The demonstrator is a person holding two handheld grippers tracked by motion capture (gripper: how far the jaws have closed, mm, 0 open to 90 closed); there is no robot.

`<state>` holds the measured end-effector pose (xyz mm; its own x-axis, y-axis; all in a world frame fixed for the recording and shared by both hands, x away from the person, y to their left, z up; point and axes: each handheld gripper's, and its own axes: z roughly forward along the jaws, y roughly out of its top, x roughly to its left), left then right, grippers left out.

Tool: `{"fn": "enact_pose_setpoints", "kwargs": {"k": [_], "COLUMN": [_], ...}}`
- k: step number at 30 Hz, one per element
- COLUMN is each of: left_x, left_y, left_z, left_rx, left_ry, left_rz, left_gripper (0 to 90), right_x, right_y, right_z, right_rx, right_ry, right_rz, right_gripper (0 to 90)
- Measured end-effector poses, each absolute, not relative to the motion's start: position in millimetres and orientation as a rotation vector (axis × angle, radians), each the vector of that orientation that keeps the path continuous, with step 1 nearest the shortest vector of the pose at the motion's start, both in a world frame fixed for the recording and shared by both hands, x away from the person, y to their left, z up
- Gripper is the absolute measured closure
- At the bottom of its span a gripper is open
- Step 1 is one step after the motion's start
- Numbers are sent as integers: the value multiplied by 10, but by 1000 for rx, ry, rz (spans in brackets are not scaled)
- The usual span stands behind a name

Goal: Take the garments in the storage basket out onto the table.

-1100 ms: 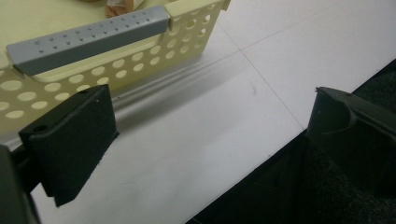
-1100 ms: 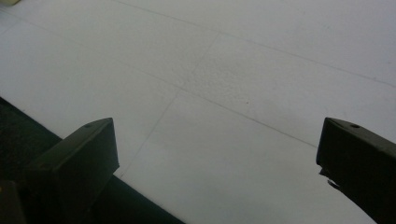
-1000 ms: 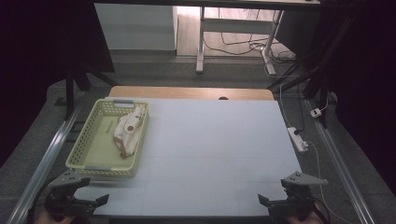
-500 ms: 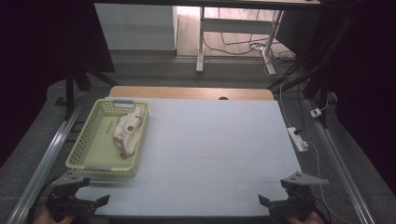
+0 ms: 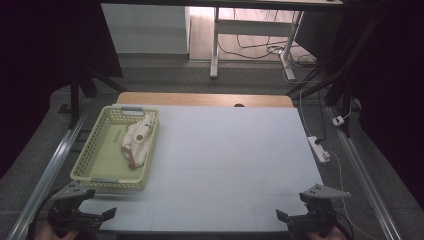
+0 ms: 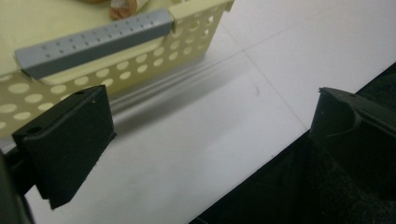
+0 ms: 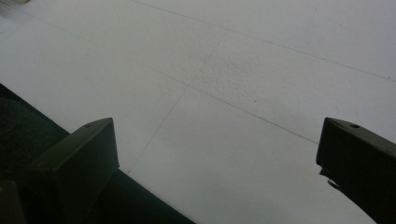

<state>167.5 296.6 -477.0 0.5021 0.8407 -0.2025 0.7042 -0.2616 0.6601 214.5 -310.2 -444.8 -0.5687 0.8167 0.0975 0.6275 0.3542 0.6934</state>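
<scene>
Basket [image 5: 98,165] is pale yellow-green perforated plastic, smooth with a slight sheen, and has a grey matt plastic handle strip [image 6: 93,42] dotted with small holes. Table [image 5: 235,165] top is a white matt sheet, finely pebbled up close in the right gripper view, with thin seam lines, and a bare wood strip [image 5: 200,99] runs along its far edge. Left gripper [image 6: 210,135] and right gripper [image 7: 219,168] jaws look like black matt hard plastic; the white-and-tan bundle [image 5: 137,140] in the basket looks soft, material unclear.
</scene>
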Motion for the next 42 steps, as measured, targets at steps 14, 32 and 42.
{"fn": "enact_pose_setpoints", "kwargs": {"k": [14,32,42], "left_x": [1670,1731,1836], "left_y": [2945,2906,2892], "left_z": [-4733,-4627,-4601], "left_rx": [2032,2031,2024], "left_ry": [1230,1152,1094], "left_rz": [259,289,275], "left_gripper": [0,0,0], "right_x": [2153,2154,2156], "right_y": [-3099,-3084,-3082], "right_z": [-4453,-4456,-4457], "right_rx": [1291,1290,1284], "right_ry": [2360,2369,2371], "right_rz": [1018,1004,1001], "right_gripper": [0,0,0]}}
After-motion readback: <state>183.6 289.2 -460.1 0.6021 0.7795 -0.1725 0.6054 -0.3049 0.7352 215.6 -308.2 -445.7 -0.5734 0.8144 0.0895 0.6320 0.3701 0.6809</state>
